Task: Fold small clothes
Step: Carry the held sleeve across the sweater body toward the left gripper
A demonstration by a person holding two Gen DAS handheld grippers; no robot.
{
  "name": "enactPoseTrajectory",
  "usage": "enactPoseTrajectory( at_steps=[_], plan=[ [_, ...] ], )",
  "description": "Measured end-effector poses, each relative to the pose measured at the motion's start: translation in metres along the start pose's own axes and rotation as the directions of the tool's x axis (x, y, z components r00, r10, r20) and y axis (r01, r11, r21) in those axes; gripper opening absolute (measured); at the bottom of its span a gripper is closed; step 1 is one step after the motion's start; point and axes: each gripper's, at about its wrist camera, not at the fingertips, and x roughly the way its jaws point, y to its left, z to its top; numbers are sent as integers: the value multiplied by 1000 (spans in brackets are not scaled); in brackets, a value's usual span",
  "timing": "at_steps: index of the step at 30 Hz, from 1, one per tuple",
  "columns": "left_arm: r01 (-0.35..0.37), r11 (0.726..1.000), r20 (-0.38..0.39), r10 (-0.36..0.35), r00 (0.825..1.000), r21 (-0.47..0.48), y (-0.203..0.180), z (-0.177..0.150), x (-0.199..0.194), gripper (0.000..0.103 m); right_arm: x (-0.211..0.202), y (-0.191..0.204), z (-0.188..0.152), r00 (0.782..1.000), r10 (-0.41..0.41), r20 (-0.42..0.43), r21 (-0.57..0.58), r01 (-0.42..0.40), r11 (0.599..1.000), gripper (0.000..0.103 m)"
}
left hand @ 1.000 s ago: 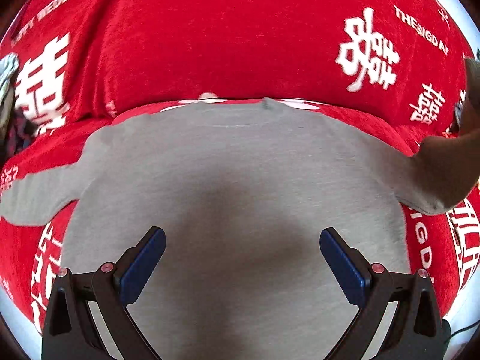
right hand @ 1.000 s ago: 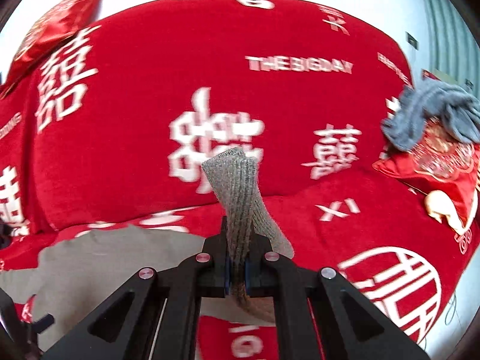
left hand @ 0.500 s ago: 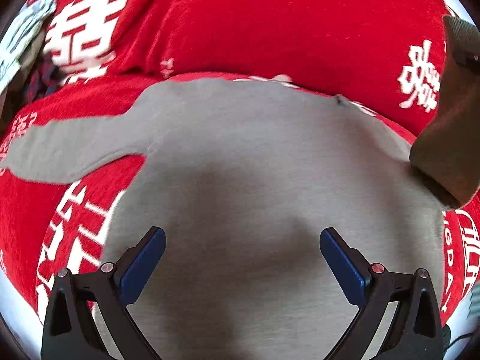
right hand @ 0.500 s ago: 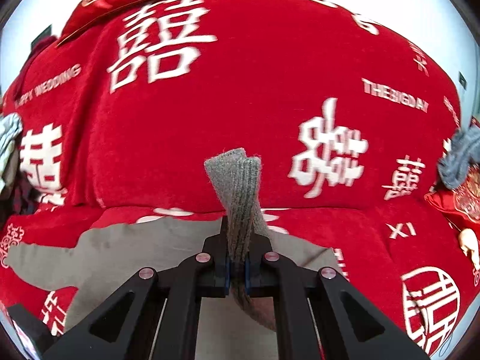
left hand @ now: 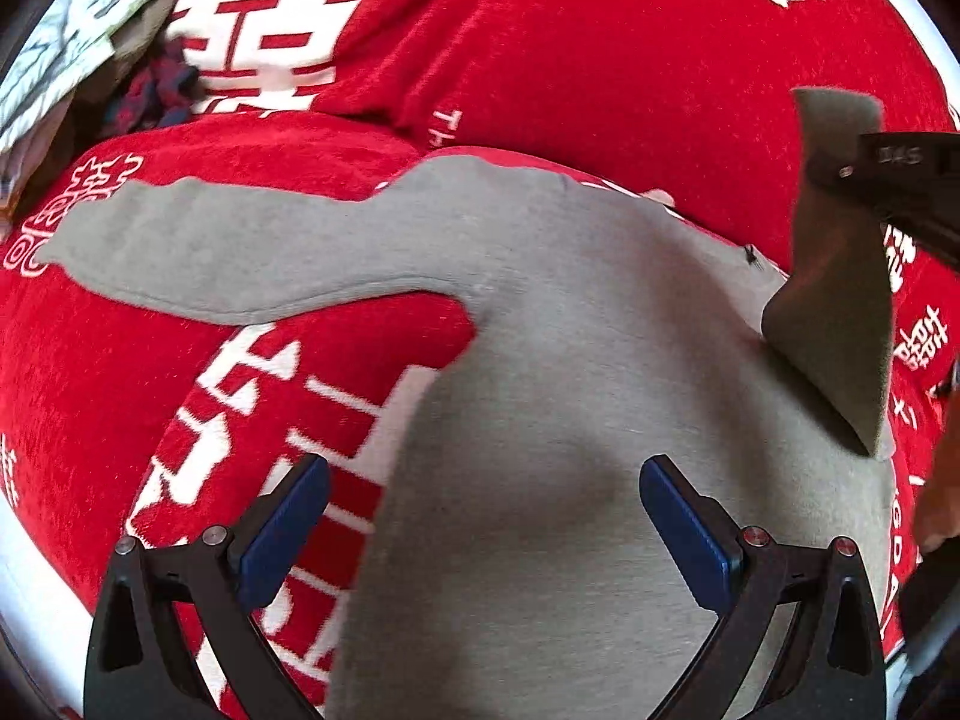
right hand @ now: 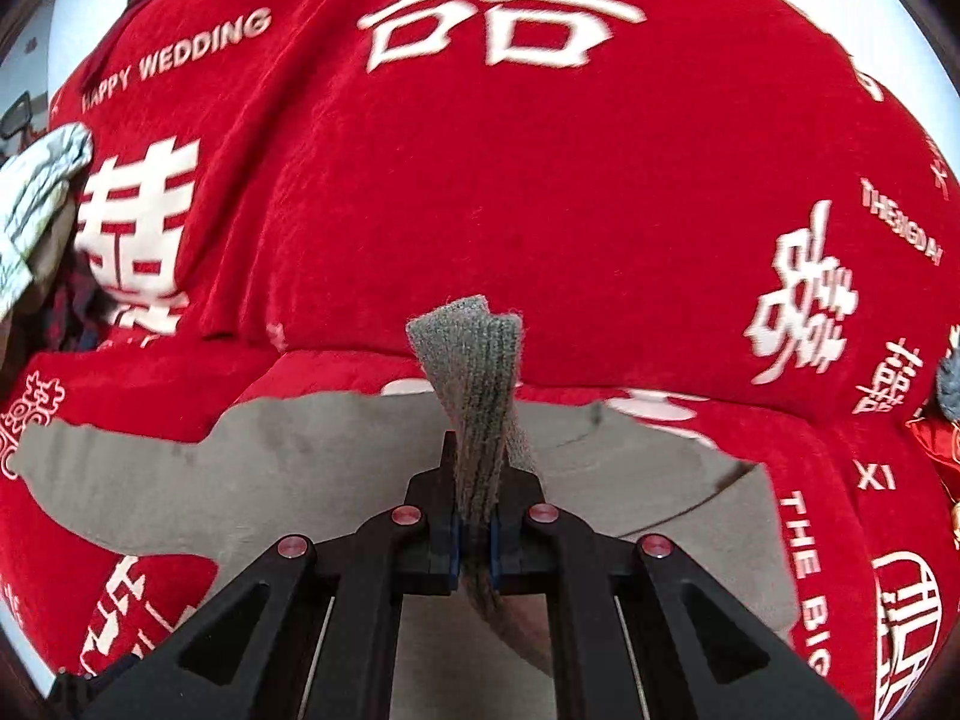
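Right hand-held gripper [right hand: 474,540] clamps grey sweater [left hand: 540,420] cuff [right hand: 468,360], lifted toward 12 o'clock for folding; left hand-held gripper [left hand: 483,519] open above hem.

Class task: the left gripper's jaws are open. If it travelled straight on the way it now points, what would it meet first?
Most likely the grey top spread on the red cover: the left gripper points at its body. Depth is hard to judge.

Surface: sofa [right hand: 540,228] under a red cover with white characters and "HAPPY WEDDING" lettering.
Seat: grey long-sleeved top [left hand: 540,420] spread flat, one sleeve [left hand: 210,252] stretched out sideways.
Far left: a heap of other clothes [left hand: 78,42].
Far right: grey knit piece [right hand: 951,387].
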Motion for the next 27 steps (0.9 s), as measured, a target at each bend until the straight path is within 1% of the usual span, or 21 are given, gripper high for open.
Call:
enactPoseTrajectory(
  at_steps=[6, 12, 19, 21, 24, 26, 27],
  plan=[
    [9, 1000, -17, -10, 1000, -30, 11, -3, 4, 103, 16, 34, -3, 999, 30, -34, -35, -32, 999, 7],
    [20, 999, -25, -22, 999, -44, 18, -7, 5, 103, 34, 58, -8, 995, 52, -85, -65, -57, 996, 7],
    [17, 999, -22, -18, 1000, -44, 21, -8, 1, 103, 52, 75, -18, 989, 56, -136, -94, -69, 993, 7],
    [12, 999, -21, -13, 1000, -40, 22, -9, 0, 103, 56, 77, -23, 984, 77, -159, -90, -92, 992, 7],
    [8, 999, -24, -9, 1000, -37, 20, -10, -2, 103, 59, 77, -29, 969, 147, -199, -71, -164, 984, 14],
    [3, 999, -25, -4, 1000, -35, 17, -11, -4, 103, 56, 78, -31, 957, 194, -214, -69, -213, 975, 22],
    [2, 999, -26, -2, 1000, -34, 16, -11, -5, 103, 53, 78, -31, 953, 217, -213, -71, -237, 969, 24]
  ],
)
